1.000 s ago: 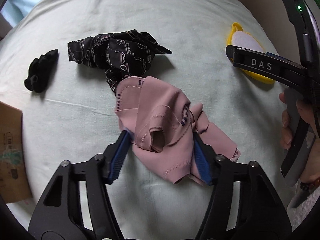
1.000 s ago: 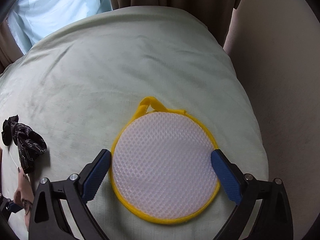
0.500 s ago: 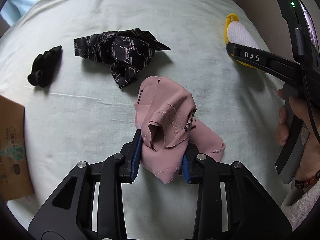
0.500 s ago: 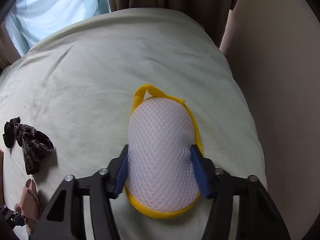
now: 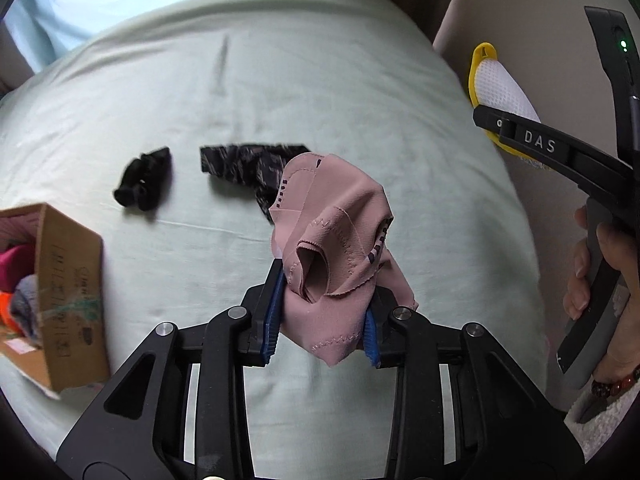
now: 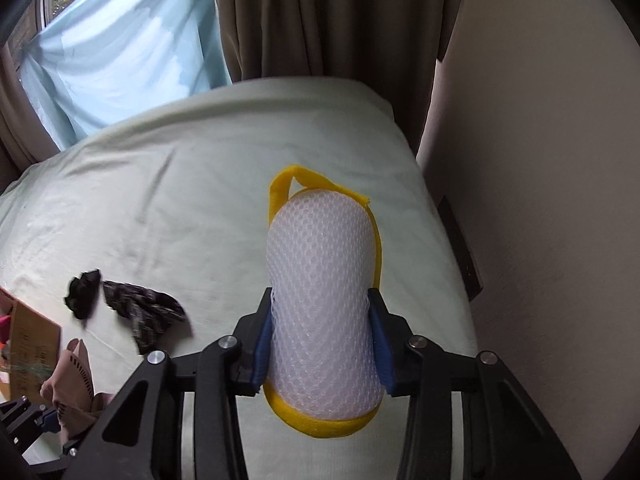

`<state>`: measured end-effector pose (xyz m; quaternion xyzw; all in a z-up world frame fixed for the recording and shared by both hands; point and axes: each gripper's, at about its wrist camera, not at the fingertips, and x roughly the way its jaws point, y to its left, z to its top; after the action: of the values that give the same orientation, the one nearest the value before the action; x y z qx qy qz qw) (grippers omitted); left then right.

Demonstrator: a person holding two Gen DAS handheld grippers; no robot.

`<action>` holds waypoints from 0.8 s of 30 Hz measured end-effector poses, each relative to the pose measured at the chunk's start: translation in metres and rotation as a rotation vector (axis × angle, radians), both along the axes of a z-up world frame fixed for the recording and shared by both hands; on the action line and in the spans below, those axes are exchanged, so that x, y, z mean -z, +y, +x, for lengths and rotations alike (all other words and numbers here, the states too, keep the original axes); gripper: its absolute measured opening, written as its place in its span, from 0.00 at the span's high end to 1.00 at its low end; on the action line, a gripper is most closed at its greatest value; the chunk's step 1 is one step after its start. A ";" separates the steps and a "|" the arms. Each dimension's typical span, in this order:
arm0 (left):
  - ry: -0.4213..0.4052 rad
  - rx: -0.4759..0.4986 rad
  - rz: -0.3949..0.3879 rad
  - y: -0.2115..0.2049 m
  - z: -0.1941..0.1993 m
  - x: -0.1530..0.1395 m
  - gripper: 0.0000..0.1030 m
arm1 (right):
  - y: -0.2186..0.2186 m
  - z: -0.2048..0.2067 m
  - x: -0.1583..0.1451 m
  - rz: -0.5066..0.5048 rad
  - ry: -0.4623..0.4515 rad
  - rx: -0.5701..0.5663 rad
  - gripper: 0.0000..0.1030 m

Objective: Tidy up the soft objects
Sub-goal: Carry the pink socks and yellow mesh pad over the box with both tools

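Observation:
My left gripper (image 5: 320, 320) is shut on a pink cloth (image 5: 332, 240) and holds it above the pale green bed (image 5: 280, 92). My right gripper (image 6: 322, 344) is shut on a white mesh pad with a yellow rim (image 6: 324, 280), squeezed narrow and lifted off the bed; the pad also shows in the left wrist view (image 5: 500, 84). A black patterned cloth (image 5: 248, 168) and a small black bundle (image 5: 144, 184) lie on the bed. They also show in the right wrist view, the patterned cloth (image 6: 148, 312) beside the black bundle (image 6: 82, 290).
An open cardboard box (image 5: 68, 292) with soft items inside stands at the bed's left side. A beige wall (image 6: 540, 160) is at the right, brown curtains (image 6: 320, 16) and a light blue sheet (image 6: 120, 60) behind the bed.
Both grippers closed on their items and then lifted them off the bed. The pink cloth and the mesh pad now hang above the sheet. The box has come further into view.

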<state>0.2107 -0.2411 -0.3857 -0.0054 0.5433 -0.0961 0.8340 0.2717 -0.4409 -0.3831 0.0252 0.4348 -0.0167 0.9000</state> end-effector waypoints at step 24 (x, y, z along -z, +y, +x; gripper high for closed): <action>-0.263 -0.066 -0.085 0.164 -0.057 -0.232 0.71 | 0.187 -0.134 -0.233 0.084 -0.150 -0.137 0.62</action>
<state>0.1534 -0.0770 -0.1541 -0.0457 0.4241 -0.0912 0.8998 0.1380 -0.2544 -0.1500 0.0344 0.3672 0.0652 0.9272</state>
